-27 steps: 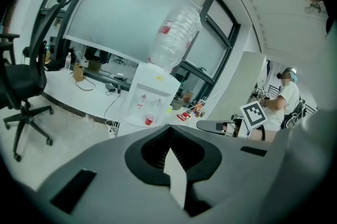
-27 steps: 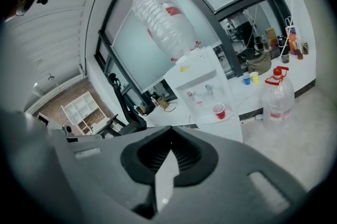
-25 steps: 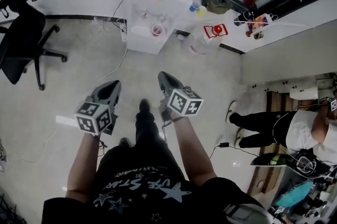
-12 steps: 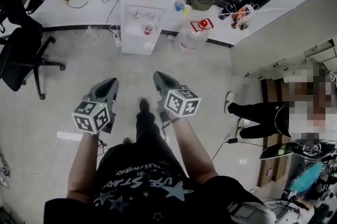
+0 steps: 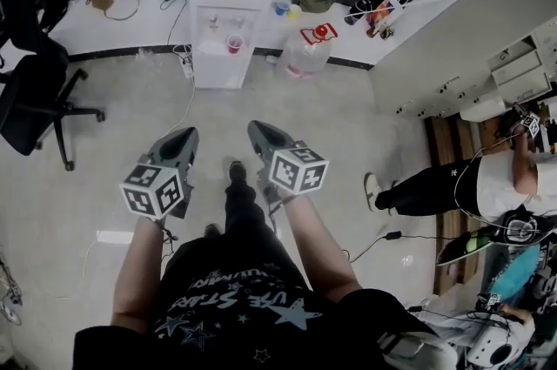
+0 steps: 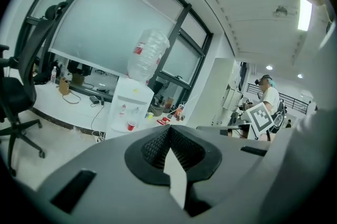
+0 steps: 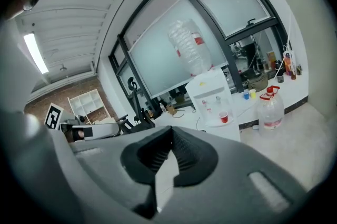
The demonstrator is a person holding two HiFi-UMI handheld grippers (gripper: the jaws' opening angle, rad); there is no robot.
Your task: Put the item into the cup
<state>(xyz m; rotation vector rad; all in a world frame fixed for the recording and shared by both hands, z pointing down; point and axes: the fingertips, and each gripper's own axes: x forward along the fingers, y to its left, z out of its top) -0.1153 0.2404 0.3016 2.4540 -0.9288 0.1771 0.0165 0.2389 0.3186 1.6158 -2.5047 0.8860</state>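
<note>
A small red cup (image 5: 233, 43) stands in the tap recess of a white water dispenser (image 5: 222, 20) with an upturned bottle on top, far ahead across the floor. The cup (image 6: 131, 126) also shows in the left gripper view and, as the cup (image 7: 224, 118), in the right gripper view. My left gripper (image 5: 185, 137) and right gripper (image 5: 258, 131) are held side by side at waist height, pointing toward the dispenser. Both have their jaws closed together with nothing between them. No loose item to carry is visible.
A black office chair (image 5: 35, 90) stands at the left. A large clear water jug (image 5: 305, 55) sits on the floor right of the dispenser. Cables trail across the floor. A person (image 5: 461, 185) in a white top sits at the right, by a wooden desk.
The head view has shifted: the dispenser and cup sit further left and higher in the frame. Both grippers keep the same shut pose in front of the body.
</note>
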